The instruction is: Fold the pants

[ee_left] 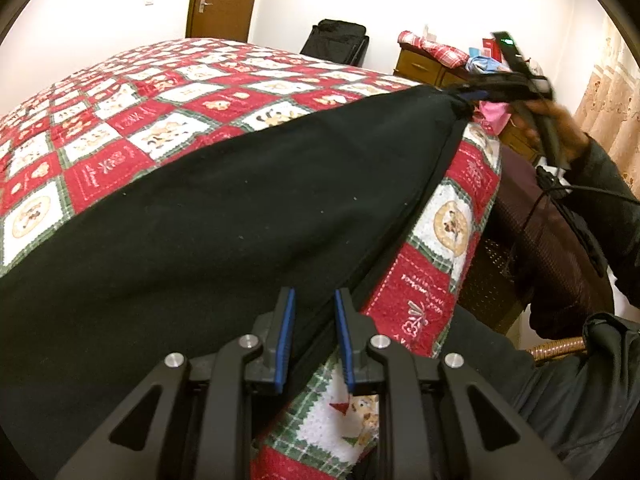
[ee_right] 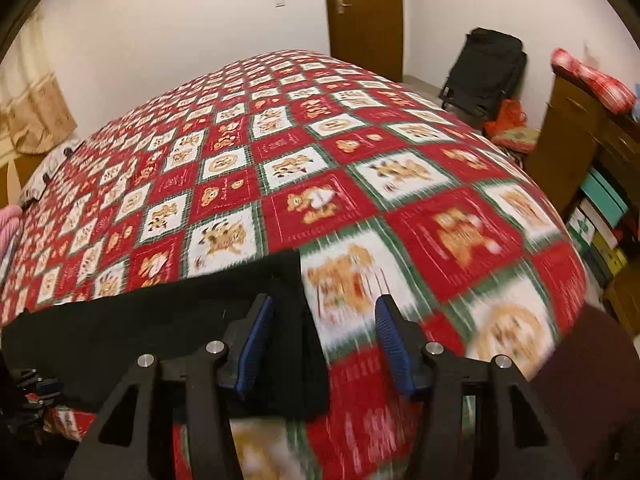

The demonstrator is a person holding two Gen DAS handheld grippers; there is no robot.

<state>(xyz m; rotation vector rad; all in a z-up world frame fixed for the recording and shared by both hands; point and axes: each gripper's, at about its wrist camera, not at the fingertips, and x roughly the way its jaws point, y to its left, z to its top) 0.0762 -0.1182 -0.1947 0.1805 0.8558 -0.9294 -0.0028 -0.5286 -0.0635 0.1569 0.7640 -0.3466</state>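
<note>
Black pants (ee_left: 240, 220) lie spread flat along the near side of a bed with a red, white and green checked quilt (ee_left: 160, 112). My left gripper (ee_left: 314, 294) stands at the near end, its blue pads closed narrowly on the pants' seamed edge. At the far corner of the pants sits my right gripper (ee_left: 470, 100), held by a hand in a dark sleeve. In the right wrist view the right gripper (ee_right: 324, 340) is open. The pants (ee_right: 160, 328) lie under its left finger, their edge ends between the jaws, and the pads do not press on them.
Beyond the quilt (ee_right: 320, 160) are a brown door (ee_right: 362, 12) and a black suitcase (ee_right: 484, 72) by the wall. A wooden dresser (ee_right: 576, 136) with stacked boxes (ee_right: 600, 216) stands to the right. The bed's dark brown side (ee_right: 580, 380) drops away close by.
</note>
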